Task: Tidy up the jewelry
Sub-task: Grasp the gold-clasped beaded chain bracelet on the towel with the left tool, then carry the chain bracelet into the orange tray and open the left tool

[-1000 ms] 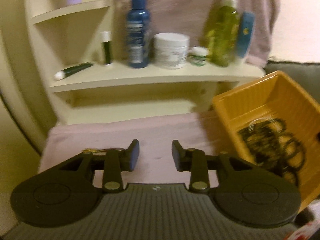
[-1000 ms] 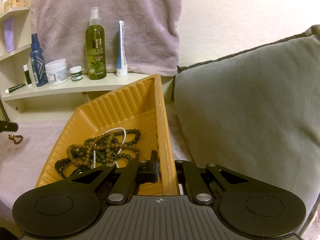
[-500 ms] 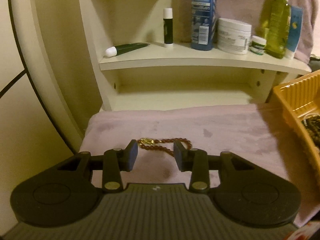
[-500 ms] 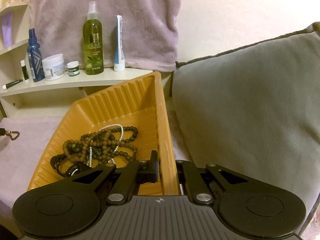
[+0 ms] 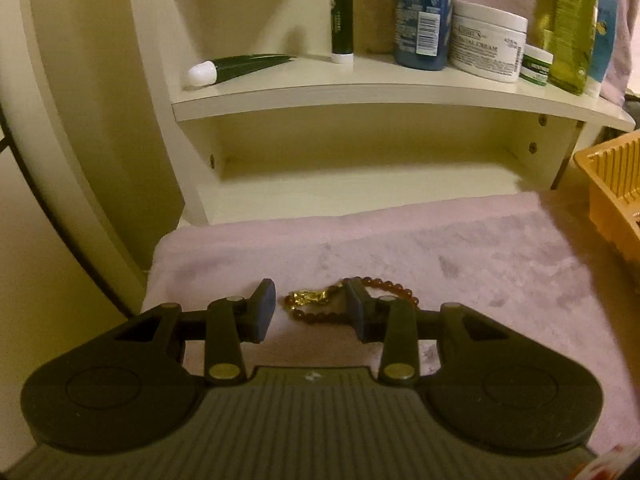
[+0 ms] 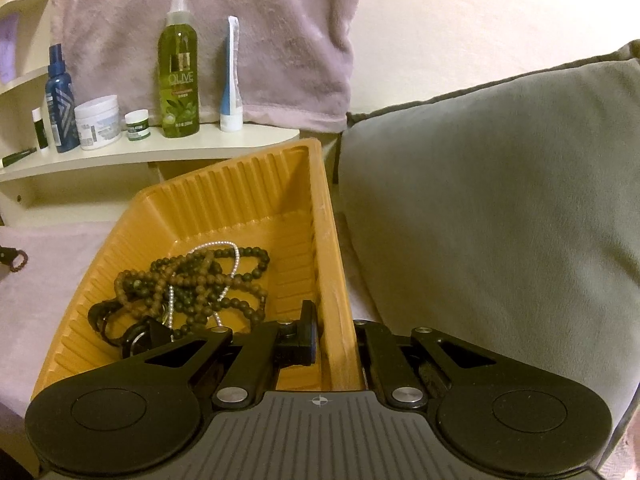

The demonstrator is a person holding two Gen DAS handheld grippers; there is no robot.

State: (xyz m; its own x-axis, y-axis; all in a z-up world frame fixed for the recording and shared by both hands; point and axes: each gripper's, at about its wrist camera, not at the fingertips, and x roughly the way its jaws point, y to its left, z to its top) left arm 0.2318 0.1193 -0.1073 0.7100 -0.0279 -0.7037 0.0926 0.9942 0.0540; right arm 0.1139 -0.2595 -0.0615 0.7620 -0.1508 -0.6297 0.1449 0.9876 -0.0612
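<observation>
Framing the amber bead bracelet [image 5: 394, 294] between parted jaws, the left gripper [image 5: 311, 311] is seen to have been swung across and lowered over the last second: a second ago only bare blanket lay between its fingers, and now the bracelet's gold clasp [image 5: 310, 298] sits in the gap, untouched by either pad, with the beads trailing behind the finger at 3 o'clock. The opening has not altered, so a pick-up is judged to be prepared but not begun. The right gripper [image 6: 336, 346] has been kept where it was, its jaws clamped together on the right-hand wall of the orange tray [image 6: 326, 240], which is tipped up. Inside the tray a tangle of dark bead necklaces [image 6: 192, 284] and a thin pearl strand [image 6: 230, 256] is already gathered, so the bracelet seems to be the last loose piece. The work is done on a pale pink blanket [image 5: 440, 248]. At 12 o'clock a cream shelf [image 5: 360, 94] carries a lip balm stick [image 5: 342, 10], a blue bottle [image 5: 422, 12], a cream jar [image 5: 488, 42] and an olive spray bottle [image 6: 178, 76]; a grey cushion [image 6: 500, 200] lies at 3 o'clock of the tray.
</observation>
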